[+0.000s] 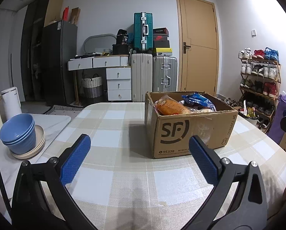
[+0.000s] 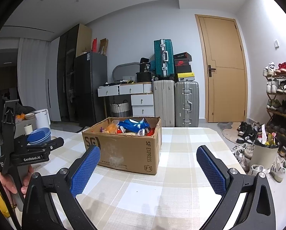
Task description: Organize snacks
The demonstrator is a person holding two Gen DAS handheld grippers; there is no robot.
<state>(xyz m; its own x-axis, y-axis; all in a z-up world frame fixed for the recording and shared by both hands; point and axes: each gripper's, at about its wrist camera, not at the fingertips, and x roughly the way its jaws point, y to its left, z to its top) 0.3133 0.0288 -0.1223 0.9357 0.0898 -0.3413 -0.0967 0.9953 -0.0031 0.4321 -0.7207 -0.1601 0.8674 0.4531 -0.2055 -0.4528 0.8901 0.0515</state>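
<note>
A brown SF Express cardboard box (image 1: 189, 132) stands open on the checked tablecloth (image 1: 112, 134), full of snack packets: an orange bag (image 1: 169, 106) and a blue bag (image 1: 198, 99) lie on top. My left gripper (image 1: 140, 149) is open and empty, just short of the box's near left corner. In the right wrist view the box (image 2: 123, 149) sits ahead and left, with the blue bag (image 2: 132, 124) on top. My right gripper (image 2: 148, 162) is open and empty, in front of the box's right corner. The left gripper's body (image 2: 29, 151) shows at the left edge.
Stacked blue bowls (image 1: 18, 132) on a cream plate sit at the table's left, beside a white kettle (image 1: 10, 101) and a cup. A bin (image 2: 264, 151), shoes and a shoe rack (image 2: 281, 95) stand on the floor at right. Suitcases and drawers line the far wall.
</note>
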